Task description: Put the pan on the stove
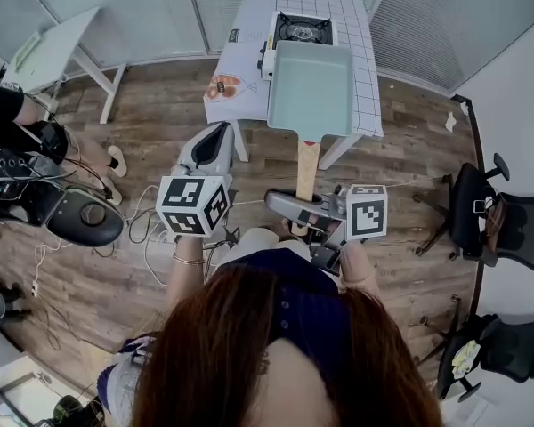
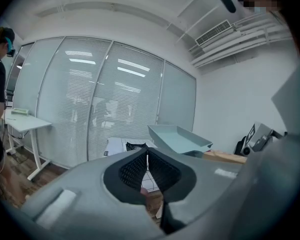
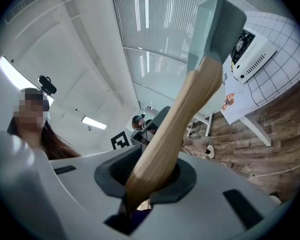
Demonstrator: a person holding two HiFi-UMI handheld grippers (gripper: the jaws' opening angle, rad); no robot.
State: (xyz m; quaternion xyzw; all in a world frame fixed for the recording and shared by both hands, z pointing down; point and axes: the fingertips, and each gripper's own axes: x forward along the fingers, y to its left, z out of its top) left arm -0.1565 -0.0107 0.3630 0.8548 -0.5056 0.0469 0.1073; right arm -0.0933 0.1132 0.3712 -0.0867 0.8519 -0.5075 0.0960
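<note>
A pale green square pan [image 1: 310,87] with a wooden handle [image 1: 308,167] hangs in the air over the white gridded table [image 1: 363,56], its far edge reaching the black gas stove [image 1: 301,29]. My right gripper [image 1: 304,210] is shut on the end of the handle [image 3: 185,114], and the pan [image 3: 217,29] rises tilted above it, with the stove [image 3: 250,51] beyond. My left gripper [image 1: 217,133] floats left of the handle, jaws shut [image 2: 146,156] on nothing. From the left gripper view, the pan [image 2: 180,139] shows to the right, above the stove [image 2: 135,146].
A white side table [image 1: 58,38] stands at the far left, with a person [image 1: 9,114] and cabled gear [image 1: 84,216] on the wooden floor. Black office chairs [image 1: 498,221] line the right wall. Glass partitions close off the back.
</note>
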